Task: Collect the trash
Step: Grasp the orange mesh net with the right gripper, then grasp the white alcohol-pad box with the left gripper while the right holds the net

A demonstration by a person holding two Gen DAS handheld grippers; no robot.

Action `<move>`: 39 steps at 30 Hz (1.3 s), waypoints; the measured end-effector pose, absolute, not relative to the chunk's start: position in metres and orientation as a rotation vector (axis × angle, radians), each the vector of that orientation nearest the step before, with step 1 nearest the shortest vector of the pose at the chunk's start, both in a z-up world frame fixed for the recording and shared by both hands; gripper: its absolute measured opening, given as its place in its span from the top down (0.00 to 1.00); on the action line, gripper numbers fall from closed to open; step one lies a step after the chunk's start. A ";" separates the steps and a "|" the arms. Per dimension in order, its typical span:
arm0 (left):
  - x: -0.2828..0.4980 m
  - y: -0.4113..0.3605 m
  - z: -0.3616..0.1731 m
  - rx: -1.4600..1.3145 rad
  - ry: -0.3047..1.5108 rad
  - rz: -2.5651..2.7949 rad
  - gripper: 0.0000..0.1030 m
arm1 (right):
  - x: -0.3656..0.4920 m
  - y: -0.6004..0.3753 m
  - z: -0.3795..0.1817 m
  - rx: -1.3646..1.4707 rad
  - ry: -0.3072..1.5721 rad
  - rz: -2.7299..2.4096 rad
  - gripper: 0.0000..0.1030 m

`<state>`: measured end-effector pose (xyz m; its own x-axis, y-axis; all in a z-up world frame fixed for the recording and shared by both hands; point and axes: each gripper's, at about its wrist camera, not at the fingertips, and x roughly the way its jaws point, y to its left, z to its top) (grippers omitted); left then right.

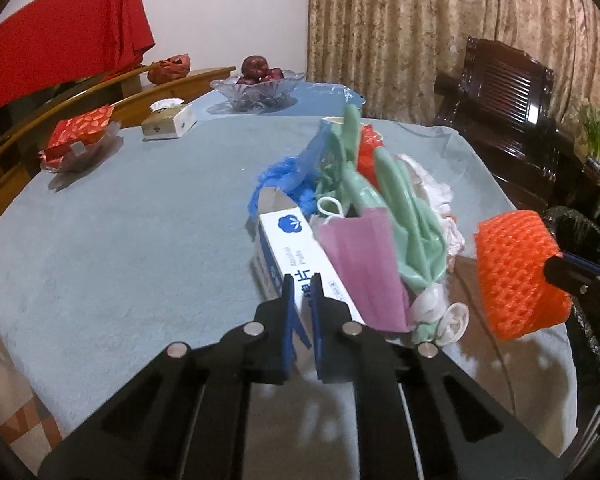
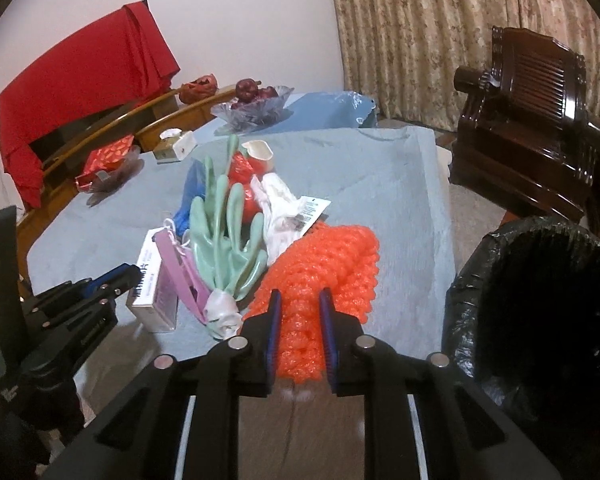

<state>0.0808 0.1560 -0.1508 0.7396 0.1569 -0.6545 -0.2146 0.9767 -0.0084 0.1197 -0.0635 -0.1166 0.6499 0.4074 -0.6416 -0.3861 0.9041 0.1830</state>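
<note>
A heap of trash lies on the blue-clothed table point(image 1: 120, 240): a white and blue carton point(image 1: 296, 256), a pink face mask point(image 1: 360, 264), green rubber gloves point(image 1: 404, 216), a blue plastic bag point(image 1: 284, 176) and white wrappers point(image 2: 280, 208). My left gripper point(image 1: 302, 288) is shut on the near end of the carton; it also shows in the right wrist view point(image 2: 134, 276). My right gripper point(image 2: 300, 304) is shut on an orange foam net point(image 2: 324, 264) and holds it above the table's right side, near a black-lined bin point(image 2: 540, 300). The net also shows in the left wrist view point(image 1: 516, 276).
A glass bowl of red fruit point(image 1: 260, 84), a tissue box point(image 1: 168, 120) and a dish with red packets point(image 1: 80, 140) stand at the table's far side. A white cup point(image 2: 260, 152) lies behind the heap. A dark wooden chair point(image 2: 540, 120) stands at the right.
</note>
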 end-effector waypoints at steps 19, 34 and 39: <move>0.103 0.152 -0.177 -0.085 0.781 0.246 0.62 | 0.124 -0.065 -0.136 0.064 0.786 0.436 0.82; 0.059 0.171 -0.119 -0.163 0.642 0.216 0.72 | 0.108 -0.071 -0.104 0.076 0.710 0.476 0.82; 0.059 0.137 -0.095 -0.119 0.592 0.122 0.72 | 0.099 -0.086 -0.084 0.089 0.657 0.452 0.82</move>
<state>0.0585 0.1370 -0.0951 0.8232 0.0807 -0.5619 -0.1488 0.9859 -0.0765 0.0987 -0.0859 -0.0842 0.6989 0.4331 -0.5692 -0.3776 0.8993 0.2207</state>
